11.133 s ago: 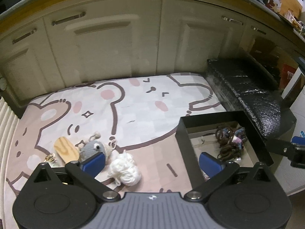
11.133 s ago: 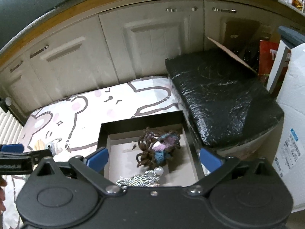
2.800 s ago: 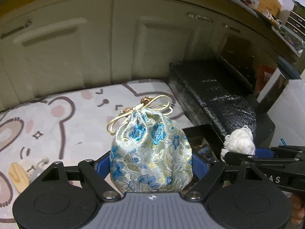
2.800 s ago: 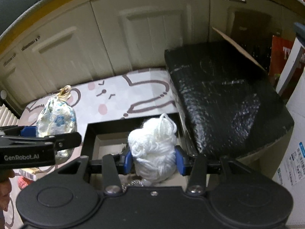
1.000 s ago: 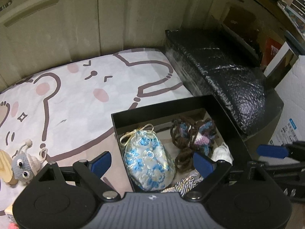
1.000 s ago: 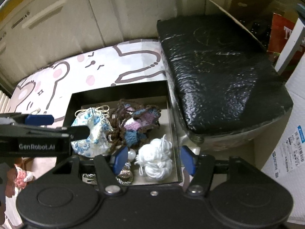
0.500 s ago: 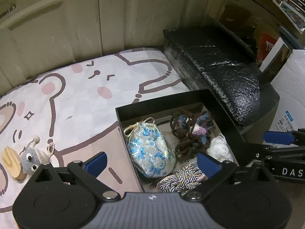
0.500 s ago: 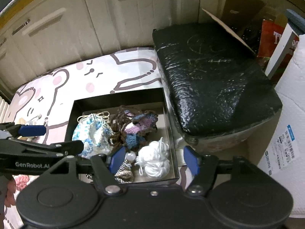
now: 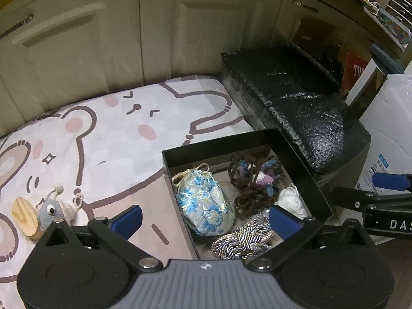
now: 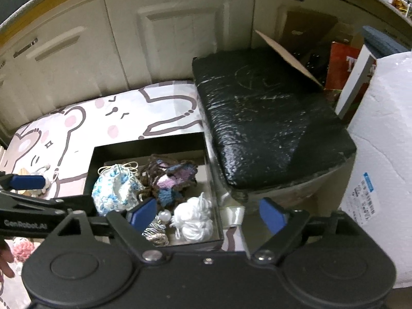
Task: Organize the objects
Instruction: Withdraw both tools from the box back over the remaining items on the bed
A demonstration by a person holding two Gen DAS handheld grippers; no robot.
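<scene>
Both jaws opening, empty: left gripper (image 9: 203, 217), right gripper (image 10: 207, 212). Floral drawstring pouch (image 9: 204, 202) and white yarn ball (image 10: 193, 219) sit in black box (image 9: 303, 175). Risk: grey crochet toy (image 9: 52, 209) on mat is soft, may slip when grasped.

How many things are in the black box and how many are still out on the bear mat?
In the box: 4 – pouch, brown yarn toy, white yarn, cord.
On the mat: 3 – wooden piece, grey crochet toy, pink crochet thing.
Total: 7
</scene>
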